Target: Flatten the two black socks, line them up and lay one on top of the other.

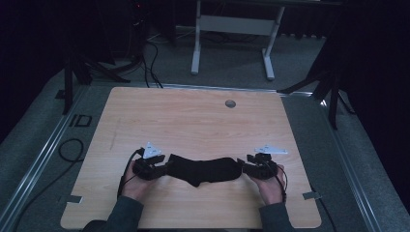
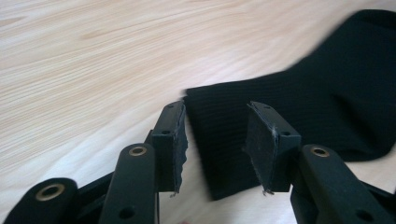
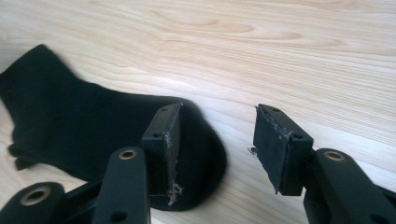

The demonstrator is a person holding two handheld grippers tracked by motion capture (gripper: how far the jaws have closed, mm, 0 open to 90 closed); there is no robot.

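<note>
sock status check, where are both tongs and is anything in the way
Left tongs open at the cuff end, right tongs open at the toe end. Black sock flat on the wooden table, released. Nothing in the way.

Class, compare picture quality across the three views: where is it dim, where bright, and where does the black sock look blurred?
High view: dim and bluish, dark surroundings, the sock a detail-less black shape on the table. Left gripper view: bright and even, rib texture sharp near the pads, the sock's far edge smeared. Right gripper view: bright, wood grain crisp, the sock's far end soft.
</note>
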